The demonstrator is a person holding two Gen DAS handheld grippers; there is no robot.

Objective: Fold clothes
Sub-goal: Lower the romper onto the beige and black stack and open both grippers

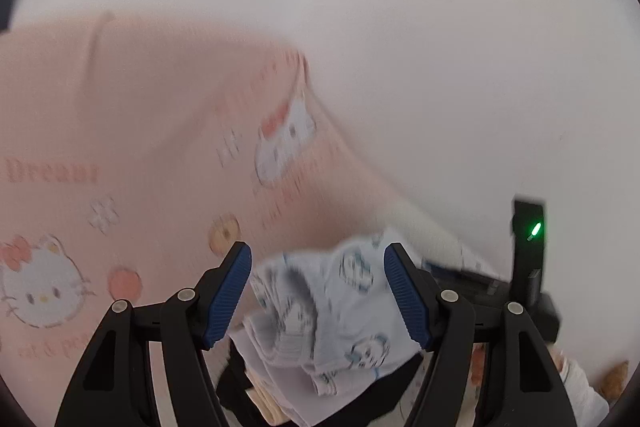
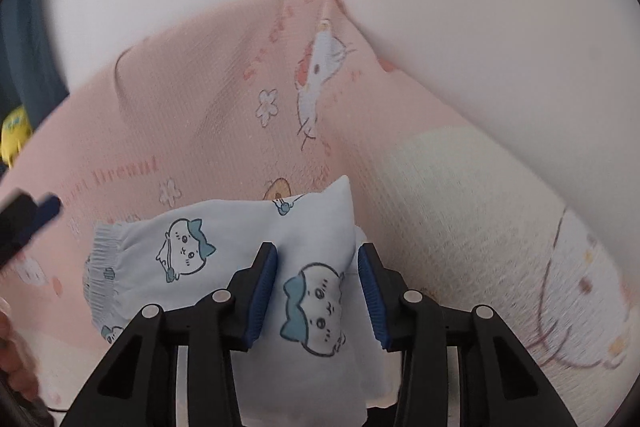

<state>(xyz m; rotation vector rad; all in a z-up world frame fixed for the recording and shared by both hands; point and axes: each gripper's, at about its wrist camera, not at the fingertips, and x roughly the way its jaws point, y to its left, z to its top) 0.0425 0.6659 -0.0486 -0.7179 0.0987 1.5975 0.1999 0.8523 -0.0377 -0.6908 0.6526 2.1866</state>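
Note:
A light-blue garment (image 2: 180, 247) printed with cartoon faces, with a gathered elastic edge on its left, lies on a pink cat-print blanket (image 2: 220, 99). One fold of it stands up in a peak between the pads of my right gripper (image 2: 316, 291), which is shut on it. In the left wrist view the same garment (image 1: 328, 311) appears bunched and blurred, below and beyond my left gripper (image 1: 318, 291). That gripper's jaws stand wide apart and its blue pads (image 1: 228, 295) do not press the cloth. A pad tip of the left gripper (image 2: 48, 207) shows at the left edge of the right wrist view.
The pink blanket (image 1: 120, 107) covers the surface up to a white wall. A cream waffle-knit cloth (image 2: 480, 219) lies to the right. A yellow object (image 2: 14, 131) and a person's hand (image 2: 12, 347) sit at the left edge. The right gripper's black body with a green light (image 1: 528, 251) stands close by on the right.

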